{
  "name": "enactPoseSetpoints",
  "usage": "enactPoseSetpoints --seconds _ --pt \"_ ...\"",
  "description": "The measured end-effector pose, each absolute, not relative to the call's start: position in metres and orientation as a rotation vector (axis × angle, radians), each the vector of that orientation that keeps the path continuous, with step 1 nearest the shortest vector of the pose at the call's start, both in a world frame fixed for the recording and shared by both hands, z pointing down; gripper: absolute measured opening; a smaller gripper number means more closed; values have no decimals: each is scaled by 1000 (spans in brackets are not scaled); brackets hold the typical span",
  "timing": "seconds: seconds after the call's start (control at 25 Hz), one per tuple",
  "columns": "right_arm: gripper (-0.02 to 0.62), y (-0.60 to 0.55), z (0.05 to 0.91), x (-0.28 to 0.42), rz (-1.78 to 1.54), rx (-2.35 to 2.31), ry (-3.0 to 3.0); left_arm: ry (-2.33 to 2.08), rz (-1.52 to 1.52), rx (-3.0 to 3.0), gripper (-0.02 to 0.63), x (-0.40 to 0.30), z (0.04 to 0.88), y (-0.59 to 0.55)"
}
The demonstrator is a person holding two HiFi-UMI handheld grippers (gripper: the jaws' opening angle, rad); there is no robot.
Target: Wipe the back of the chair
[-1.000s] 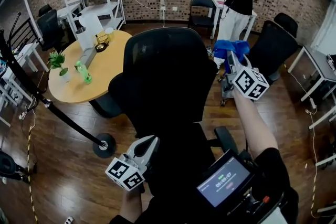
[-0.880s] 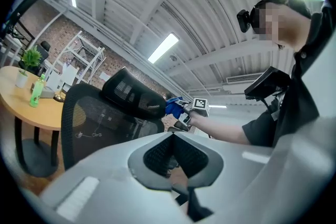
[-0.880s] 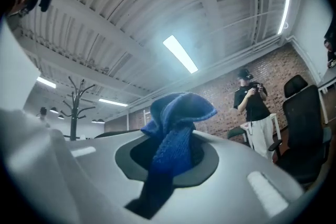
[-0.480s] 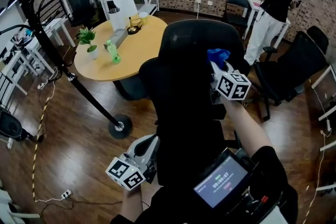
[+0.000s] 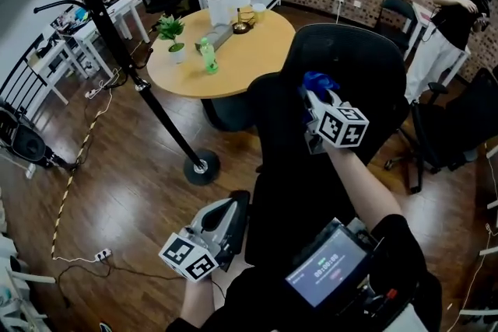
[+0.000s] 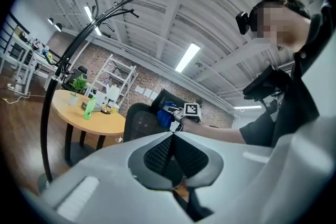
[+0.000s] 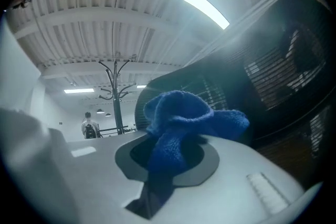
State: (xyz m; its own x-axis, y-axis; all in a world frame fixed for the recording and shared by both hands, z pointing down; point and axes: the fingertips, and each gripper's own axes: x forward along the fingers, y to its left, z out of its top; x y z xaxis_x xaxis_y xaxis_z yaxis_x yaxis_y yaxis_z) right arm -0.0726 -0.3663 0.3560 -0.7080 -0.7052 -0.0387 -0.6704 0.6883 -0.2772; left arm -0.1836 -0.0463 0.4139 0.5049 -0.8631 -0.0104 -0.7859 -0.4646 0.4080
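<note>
The black mesh office chair point(image 5: 354, 74) stands right in front of me, its back facing me. My right gripper point(image 5: 313, 95) is shut on a bunched blue cloth point(image 5: 316, 82), which rests against the upper left part of the chair back. In the right gripper view the blue cloth point(image 7: 176, 131) bulges out of the shut right gripper point(image 7: 168, 162), with the chair back point(image 7: 268, 65) close behind it. My left gripper point(image 5: 236, 207) hangs low beside the seat, shut on nothing. From the left gripper point(image 6: 173, 139) I see the chair point(image 6: 137, 122) and cloth point(image 6: 165, 118) farther off.
A round wooden table point(image 5: 241, 58) with a plant point(image 5: 171, 31) and a green bottle point(image 5: 207, 56) stands behind the chair. A black coat stand point(image 5: 144, 93) rises at the left. Another black chair point(image 5: 459, 128) and a person point(image 5: 455, 0) are at the right. A power strip point(image 5: 101, 254) lies on the floor.
My right gripper has carried the blue cloth from beside the chair leftward onto the chair back. The head view has swung to the left. The left gripper has stayed low by the seat.
</note>
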Motion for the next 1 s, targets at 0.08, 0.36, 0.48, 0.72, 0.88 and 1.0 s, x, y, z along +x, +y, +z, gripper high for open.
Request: enactPoseSetpoints --seconds 0.08,0.36,0.48,0.72,0.88,1.0 --pt "55 -359 363 -92 -375 -1060 2801 -1391 -307 2391 6 -186 415 -44" --pt "55 -291 345 -181 -298 -411 2921 -1434 -311 2380 6 -190 412 -42" --pt "55 -300 353 -188 -309 -471 2936 -1462 -309 2370 6 -190 411 -40" --pt "56 -351 401 -161 -433 -773 2932 -1489 -273 2349 6 -186 412 -37" --pt "56 -377 415 -122 -477 -939 2881 -1453 -243 2373 6 -176 410 -46" --pt "55 -388 420 -84 -509 -1026 2813 -1401 -218 2404 6 -162 409 -55"
